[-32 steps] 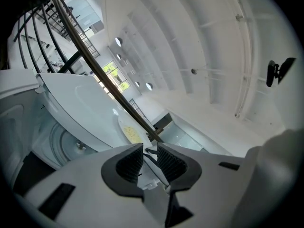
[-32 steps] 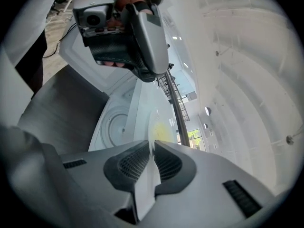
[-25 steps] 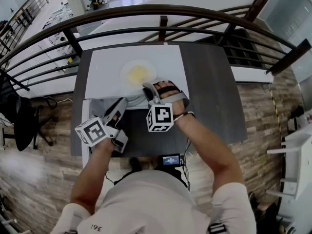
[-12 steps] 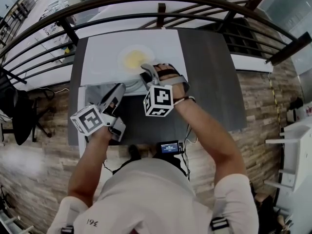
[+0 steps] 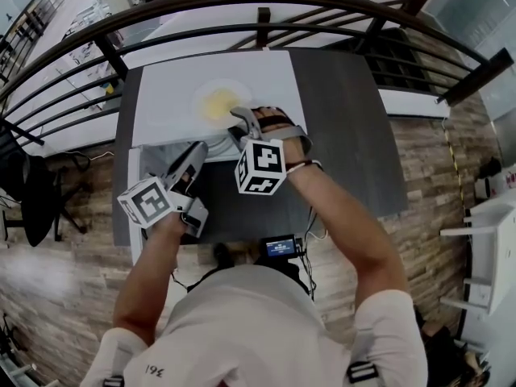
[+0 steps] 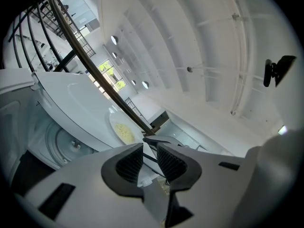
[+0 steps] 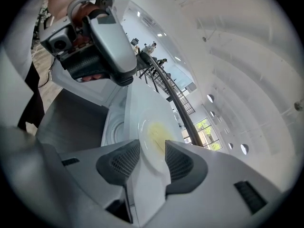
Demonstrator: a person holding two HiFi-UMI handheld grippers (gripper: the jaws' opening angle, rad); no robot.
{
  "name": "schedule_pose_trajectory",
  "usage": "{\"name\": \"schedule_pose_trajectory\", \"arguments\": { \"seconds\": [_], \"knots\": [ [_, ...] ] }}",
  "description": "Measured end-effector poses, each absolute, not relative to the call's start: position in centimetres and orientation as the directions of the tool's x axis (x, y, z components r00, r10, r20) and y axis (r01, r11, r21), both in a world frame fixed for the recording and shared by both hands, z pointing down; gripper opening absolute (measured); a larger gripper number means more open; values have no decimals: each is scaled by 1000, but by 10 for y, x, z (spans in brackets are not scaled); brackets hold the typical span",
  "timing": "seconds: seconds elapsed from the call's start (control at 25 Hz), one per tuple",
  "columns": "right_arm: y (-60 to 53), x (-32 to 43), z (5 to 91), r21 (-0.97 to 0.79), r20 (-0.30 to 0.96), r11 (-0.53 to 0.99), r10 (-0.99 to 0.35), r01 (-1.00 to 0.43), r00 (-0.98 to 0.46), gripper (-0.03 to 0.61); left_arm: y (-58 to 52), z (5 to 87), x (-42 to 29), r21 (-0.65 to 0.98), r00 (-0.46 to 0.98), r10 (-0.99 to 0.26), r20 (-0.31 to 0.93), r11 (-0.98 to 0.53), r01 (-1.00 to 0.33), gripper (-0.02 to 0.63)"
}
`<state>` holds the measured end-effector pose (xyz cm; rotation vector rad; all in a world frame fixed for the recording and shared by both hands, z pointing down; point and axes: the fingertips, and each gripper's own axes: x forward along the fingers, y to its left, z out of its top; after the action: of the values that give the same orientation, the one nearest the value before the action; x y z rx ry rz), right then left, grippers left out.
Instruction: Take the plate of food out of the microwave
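Right gripper point(image 7: 151, 152) jaws have just been opening. Gap is medium, and the rim of the plate point(image 5: 216, 101) sits between the pads point(image 7: 124, 163), unpinched. Plate is dead ahead, up-frame, on top of the microwave point(image 5: 161, 95). It's round, so no long axis. Right is nearer. Left gripper point(image 5: 196, 155) is lower left, narrow gap, empty. Count: one plate, one microwave, two grippers.

Shirt print point(image 5: 159, 369) too small to read.
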<state>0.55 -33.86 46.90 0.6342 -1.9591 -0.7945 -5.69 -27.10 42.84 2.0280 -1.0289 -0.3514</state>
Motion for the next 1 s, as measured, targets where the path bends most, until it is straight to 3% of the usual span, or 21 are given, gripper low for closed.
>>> {"name": "schedule_pose_trajectory", "arguments": {
  "seconds": [0.64, 0.8, 1.0],
  "knots": [
    [-330, 4, 472, 648, 626, 750, -623, -131, -469, 184, -270, 424, -58, 768, 638, -765, 89, -355, -533, 75],
    [-326, 4, 473, 608, 651, 782, -591, -139, -477, 233, -270, 421, -57, 770, 643, -761, 82, -361, -526, 75],
    [-317, 7, 475, 607, 645, 782, -589, -143, -487, 238, -266, 421, -55, 764, 645, -760, 79, -369, -529, 75]
  ]
}}
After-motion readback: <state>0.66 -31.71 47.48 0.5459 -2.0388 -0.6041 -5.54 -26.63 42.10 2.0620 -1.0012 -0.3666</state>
